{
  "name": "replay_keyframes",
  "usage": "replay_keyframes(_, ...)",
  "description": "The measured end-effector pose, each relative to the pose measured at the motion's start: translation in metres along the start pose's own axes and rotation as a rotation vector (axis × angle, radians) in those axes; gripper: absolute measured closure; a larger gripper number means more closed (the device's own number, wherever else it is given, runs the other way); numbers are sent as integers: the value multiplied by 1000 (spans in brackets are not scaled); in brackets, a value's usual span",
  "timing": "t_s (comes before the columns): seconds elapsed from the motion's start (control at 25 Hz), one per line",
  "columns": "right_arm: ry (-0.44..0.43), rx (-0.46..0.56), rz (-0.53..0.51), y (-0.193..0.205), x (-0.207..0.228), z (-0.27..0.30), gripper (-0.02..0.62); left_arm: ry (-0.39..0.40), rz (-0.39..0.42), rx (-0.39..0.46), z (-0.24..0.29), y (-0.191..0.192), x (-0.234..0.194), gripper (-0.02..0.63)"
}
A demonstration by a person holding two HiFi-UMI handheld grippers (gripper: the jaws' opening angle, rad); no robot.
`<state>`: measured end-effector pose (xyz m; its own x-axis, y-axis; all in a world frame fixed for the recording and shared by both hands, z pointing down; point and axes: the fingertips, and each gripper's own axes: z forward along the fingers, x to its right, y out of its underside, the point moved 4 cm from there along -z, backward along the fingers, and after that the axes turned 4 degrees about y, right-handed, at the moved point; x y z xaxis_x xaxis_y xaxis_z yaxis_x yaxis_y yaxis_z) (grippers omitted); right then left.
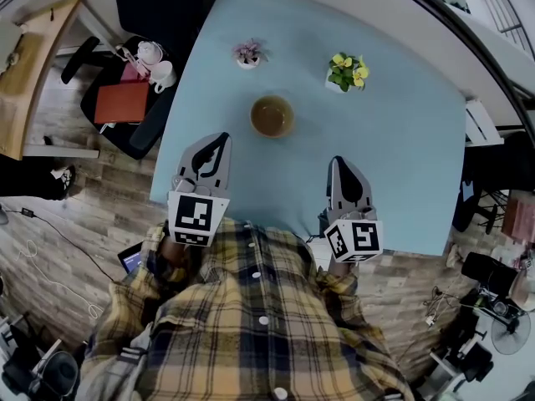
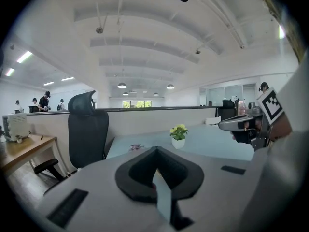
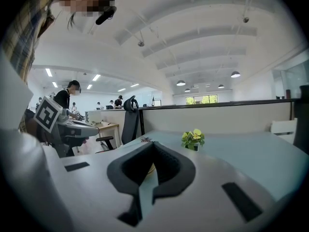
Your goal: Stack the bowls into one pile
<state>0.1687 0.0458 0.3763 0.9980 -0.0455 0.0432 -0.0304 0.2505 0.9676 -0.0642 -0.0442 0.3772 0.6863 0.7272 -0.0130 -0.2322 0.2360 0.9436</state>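
left gripper closed, empty | right gripper closed, empty | bowl ahead, between them

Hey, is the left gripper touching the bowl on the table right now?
Apart. The head view shows a strip of bare blue table between the left gripper and the bowl.

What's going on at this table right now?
A person holds the left gripper and the right gripper over the near edge of the blue table, both shut and empty. One brownish bowl pile sits mid-table, clear of both grippers; how many bowls it holds cannot be told. A pink-flowered plant and a yellow-flowered plant stand beyond it.
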Motion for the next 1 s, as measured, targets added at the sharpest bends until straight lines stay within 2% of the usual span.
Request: replay_keyframes(1.0, 0, -20, 16, -1, -5, 8, 594, 10, -13, -15, 2, 7, -9, 615)
